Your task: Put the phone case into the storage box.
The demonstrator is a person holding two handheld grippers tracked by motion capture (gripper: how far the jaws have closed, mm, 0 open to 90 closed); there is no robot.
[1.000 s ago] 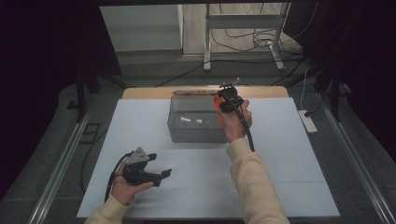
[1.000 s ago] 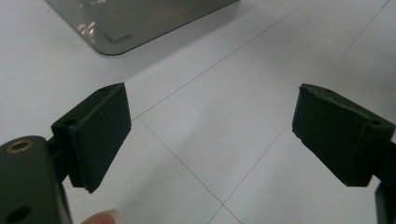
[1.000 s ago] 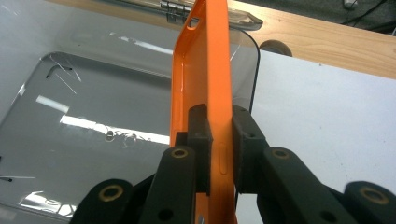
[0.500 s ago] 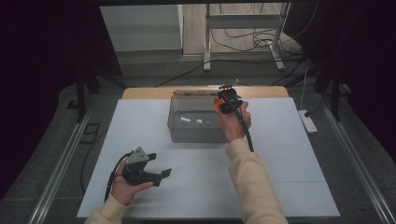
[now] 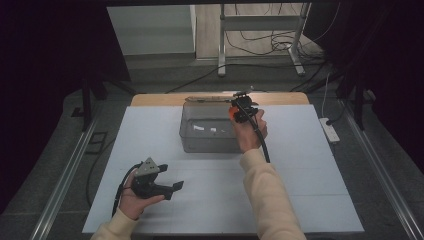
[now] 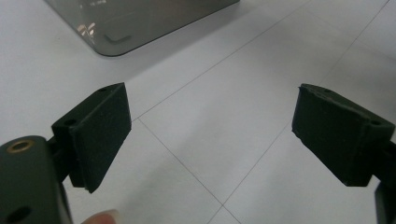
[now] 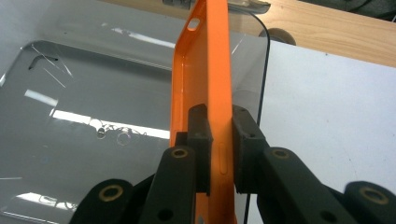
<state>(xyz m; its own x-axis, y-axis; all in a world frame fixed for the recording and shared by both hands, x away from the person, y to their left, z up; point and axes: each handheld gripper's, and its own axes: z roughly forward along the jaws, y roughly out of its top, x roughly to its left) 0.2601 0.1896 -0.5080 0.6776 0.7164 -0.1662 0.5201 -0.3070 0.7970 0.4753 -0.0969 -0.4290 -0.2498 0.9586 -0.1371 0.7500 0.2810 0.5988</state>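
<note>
Almost nothing has moved since the earlier frames: both hands sit where they were, and the orange case is over the same spot.

Nearest to the person, the left gripper (image 5: pixel 172 187) rests low over the white worktop (image 5: pixel 300 200), held in the left hand (image 5: pixel 131 197). Its jaws stand wide apart with nothing between them. It looks like it is just waiting out of the way, so the other hand has room to work.

Farther off, the right gripper (image 5: pixel 239 111) is held up by the right hand (image 5: pixel 248 134). Its jaws are squeezed shut on an orange phone case (image 7: pixel 205 79), pinching the thin side wall near its lower end. The case stands up on its edge, most likely so it can slide down into the box.

Just under and beyond the case is the clear plastic box (image 5: pixel 207 131), which looks empty. The case hangs over the box's right-hand side, above the rim and not yet set down.

Behind the box lies a strip of bare wood (image 5: pixel 280 98) at the far edge of the worktop.
</note>
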